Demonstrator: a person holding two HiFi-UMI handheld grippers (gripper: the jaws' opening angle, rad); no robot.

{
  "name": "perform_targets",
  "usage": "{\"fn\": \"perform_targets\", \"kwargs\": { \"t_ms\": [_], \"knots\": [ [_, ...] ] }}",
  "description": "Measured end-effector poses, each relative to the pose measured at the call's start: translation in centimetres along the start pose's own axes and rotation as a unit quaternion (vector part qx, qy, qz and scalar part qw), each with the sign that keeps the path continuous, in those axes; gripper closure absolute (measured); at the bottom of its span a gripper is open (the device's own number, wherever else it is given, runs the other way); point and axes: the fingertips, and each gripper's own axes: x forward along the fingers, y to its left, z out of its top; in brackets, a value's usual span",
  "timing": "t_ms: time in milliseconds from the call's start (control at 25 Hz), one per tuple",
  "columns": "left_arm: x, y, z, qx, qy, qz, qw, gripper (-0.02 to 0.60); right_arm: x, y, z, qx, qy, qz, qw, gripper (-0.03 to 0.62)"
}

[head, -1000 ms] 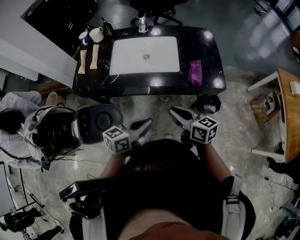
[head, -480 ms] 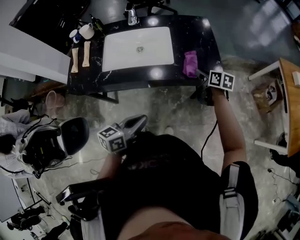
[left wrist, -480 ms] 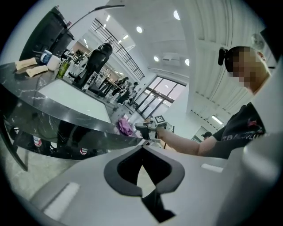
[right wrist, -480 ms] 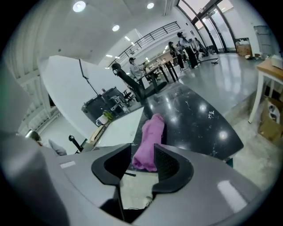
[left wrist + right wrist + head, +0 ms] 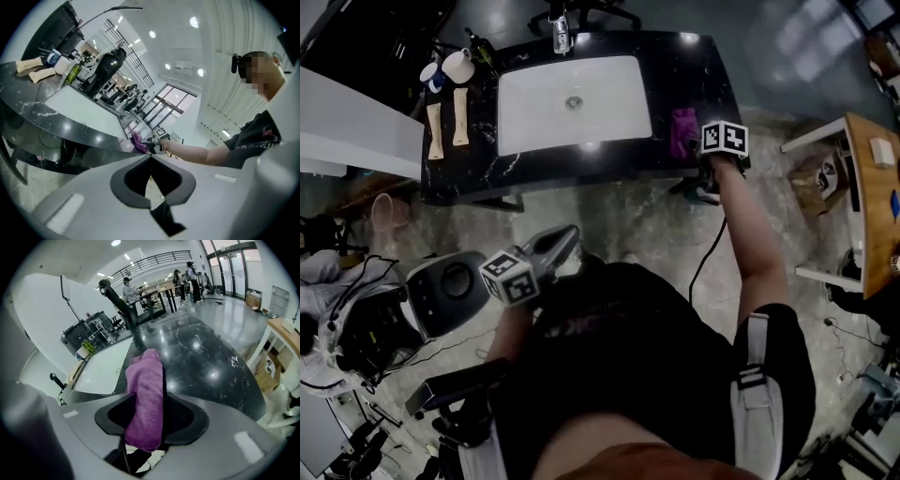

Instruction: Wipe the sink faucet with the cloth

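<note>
I'm going for the pickup rn: right tongs (image 5: 151, 401), just been opening wide, are straddling the cloth (image 5: 146, 376) mid-frame on the tabletop (image 5: 211, 357). Left tongs (image 5: 150, 157) shut, empty. Next imo: pinch, then carry to the faucet (image 5: 560, 36) up top.

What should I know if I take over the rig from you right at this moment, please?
Grippers: the left gripper is shut and empty, held low, short of the counter. The right gripper is open, its jaws have just been opening, and the purple cloth lies between them, not yet gripped.
Things: the cloth is on the counter, right of the sink; the faucet stands at the sink's far edge.
Done: the right gripper is at the cloth.
Left: grip the cloth, carry it to the faucet, wipe.
</note>
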Motion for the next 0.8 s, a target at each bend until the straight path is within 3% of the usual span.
{"fn": "perform_targets", "kwargs": {
  "t_ms": [240, 320, 560, 680, 800],
  "knots": [
    [0.1, 3.3, 2.6, 0.005, 0.012, -0.020, 0.9997, 0.581, -0.2, -0.1, -0.2, -0.040, -0.002, -0.038, 0.998, 0.379],
    [0.1, 4.8, 3.3, 0.007, 0.020, -0.030, 0.9993, 0.581, 0.3, 0.7, -0.3, -0.042, -0.003, -0.040, 0.998, 0.454],
    [-0.4, 7.7, 4.6, 0.006, 0.040, -0.053, 0.9978, 0.581, -0.4, 2.9, -0.1, -0.124, -0.026, -0.086, 0.988, 0.508],
    [-1.1, 9.3, 5.4, -0.005, 0.030, -0.049, 0.9983, 0.581, -2.0, 8.4, 2.4, -0.250, -0.080, -0.081, 0.962, 0.510],
    [-1.3, 9.9, 6.3, -0.011, 0.019, -0.043, 0.9988, 0.582, -3.8, 16.4, 6.7, -0.400, -0.136, -0.055, 0.905, 0.511]
  ]
}}
